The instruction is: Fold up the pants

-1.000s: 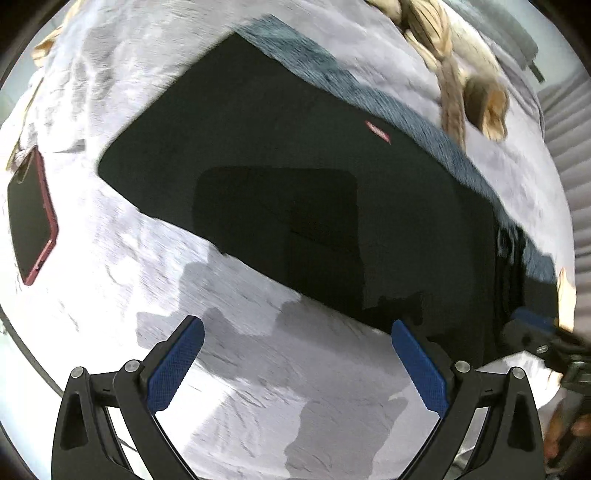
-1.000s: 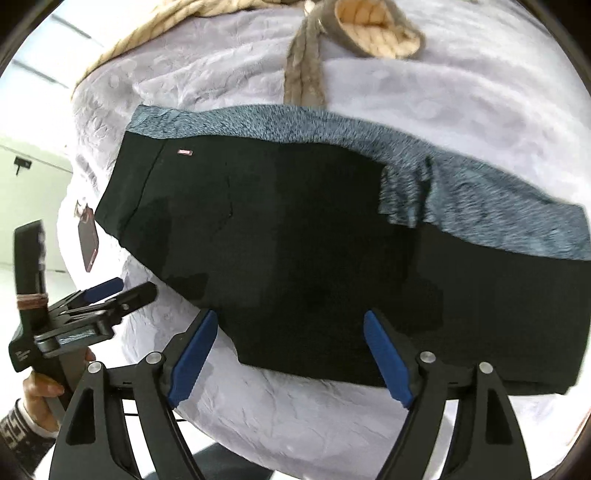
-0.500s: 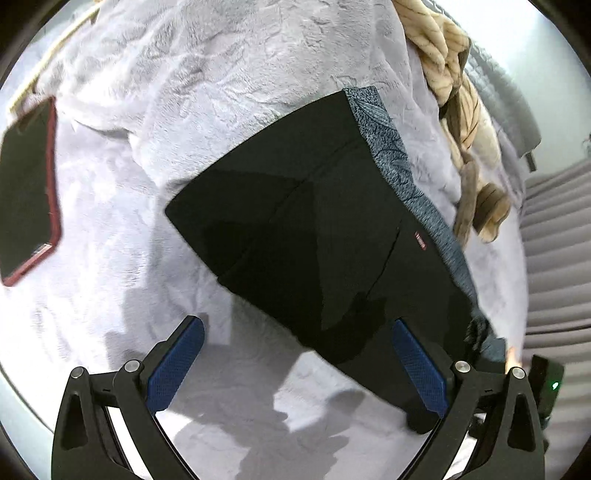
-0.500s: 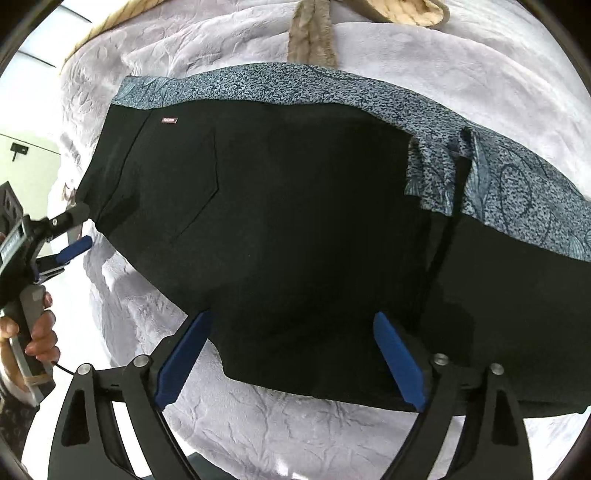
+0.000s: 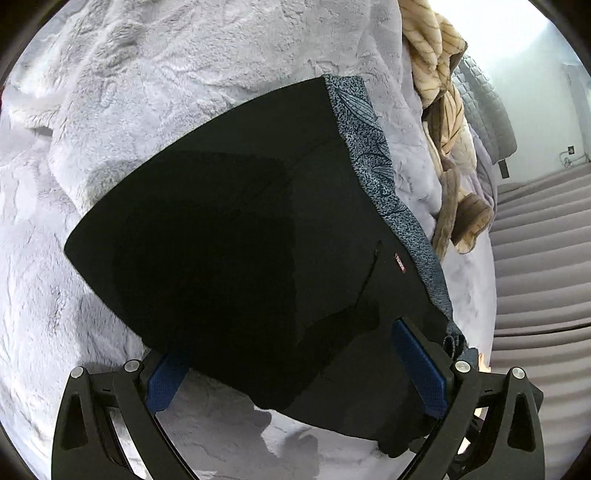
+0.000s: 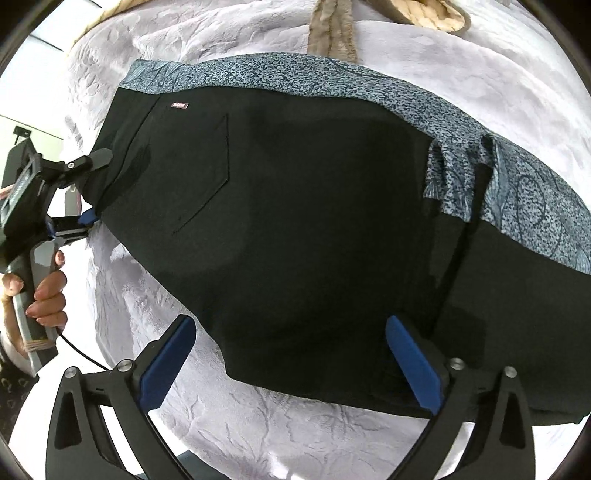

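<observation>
Black pants (image 5: 240, 236) with a blue-grey patterned waistband (image 5: 373, 158) lie flat on a pale grey plush blanket (image 5: 122, 92); they also fill the right wrist view (image 6: 314, 221). My left gripper (image 5: 295, 365) is open, its jaws on either side of the pants' near edge, the left blue pad partly under the cloth. It also shows in the right wrist view (image 6: 88, 188) at the pants' left corner. My right gripper (image 6: 288, 365) is open over the pants' lower edge.
A beige knit blanket (image 5: 443, 110) lies bunched beyond the waistband, also at the top of the right wrist view (image 6: 332, 33). A grey ribbed surface (image 5: 535, 258) lies to the right. The blanket (image 6: 258, 424) continues under my right gripper.
Both grippers have moved in closer to the pants. The left gripper now reaches the pants' edge, and the red phone has left its view.
</observation>
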The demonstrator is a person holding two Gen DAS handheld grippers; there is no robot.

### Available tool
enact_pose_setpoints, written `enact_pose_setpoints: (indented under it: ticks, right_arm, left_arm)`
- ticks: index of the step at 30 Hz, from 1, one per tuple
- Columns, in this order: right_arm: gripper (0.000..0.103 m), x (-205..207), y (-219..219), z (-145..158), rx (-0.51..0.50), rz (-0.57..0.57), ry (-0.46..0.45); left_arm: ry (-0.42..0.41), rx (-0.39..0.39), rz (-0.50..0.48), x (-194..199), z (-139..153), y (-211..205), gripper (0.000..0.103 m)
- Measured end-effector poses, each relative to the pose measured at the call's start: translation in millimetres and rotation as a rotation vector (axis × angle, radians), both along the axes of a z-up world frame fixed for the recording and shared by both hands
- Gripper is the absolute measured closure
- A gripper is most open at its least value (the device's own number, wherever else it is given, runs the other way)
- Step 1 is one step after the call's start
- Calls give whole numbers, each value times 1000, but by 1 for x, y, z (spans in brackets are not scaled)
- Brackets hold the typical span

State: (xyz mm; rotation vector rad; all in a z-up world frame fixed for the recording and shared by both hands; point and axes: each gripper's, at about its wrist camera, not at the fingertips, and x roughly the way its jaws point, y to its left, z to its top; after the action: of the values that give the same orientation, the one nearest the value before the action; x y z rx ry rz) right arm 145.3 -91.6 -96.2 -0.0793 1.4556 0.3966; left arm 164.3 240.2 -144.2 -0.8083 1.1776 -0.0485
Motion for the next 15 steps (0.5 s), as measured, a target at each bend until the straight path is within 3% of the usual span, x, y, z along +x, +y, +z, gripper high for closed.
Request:
enact_pose_setpoints:
  ticks: [2,7,10,13,15]
  right_arm:
    - [1,2,-2,2,4,-5,5]
    - [1,8,-14,17,60,-40,22]
    - [0,16,-23,38,100,-81,3]
    - [0,30,-30,64,148,-114,-26]
    - [0,45,-30,83,178,-125,-34]
  left_arm:
    - [3,24,6,1,5,-3,2]
    - [-102,130,-32,-1,48,-29,2]
    - [-124,180,-43,1,53,-40,2]
    - [-46,234,-41,9,36,-43,2]
    - [17,283,-24,11,22,-43,18]
